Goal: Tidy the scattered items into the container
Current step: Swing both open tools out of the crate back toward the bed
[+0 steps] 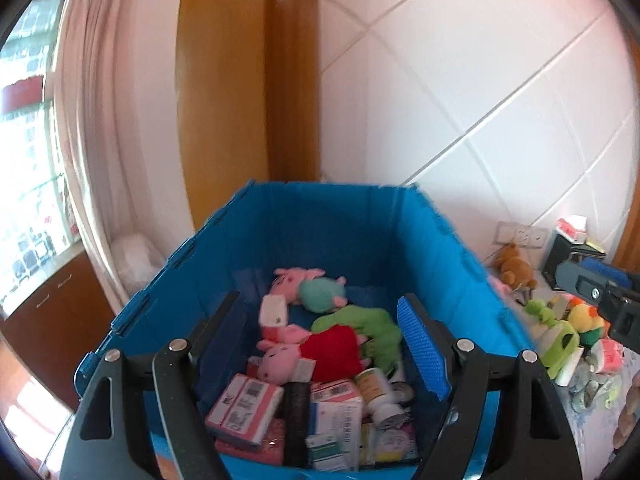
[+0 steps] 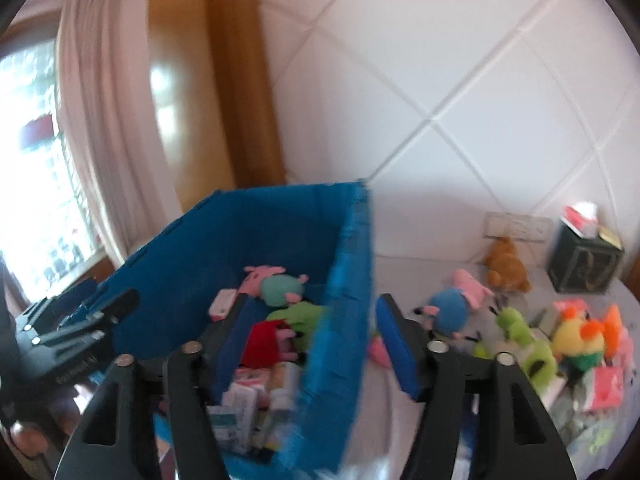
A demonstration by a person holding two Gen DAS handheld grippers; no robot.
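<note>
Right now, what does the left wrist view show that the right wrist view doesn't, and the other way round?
Only the left wrist view shows the bin floor clearly: a white bottle and a pink box lying among the packets, with the open left gripper above them. Only the right wrist view shows the blue-bodied plush on the surface outside the bin, and the open right gripper straddling the bin's right wall. Both show the blue bin, the red-dressed pig plush inside it, and the brown bear still outside.
</note>
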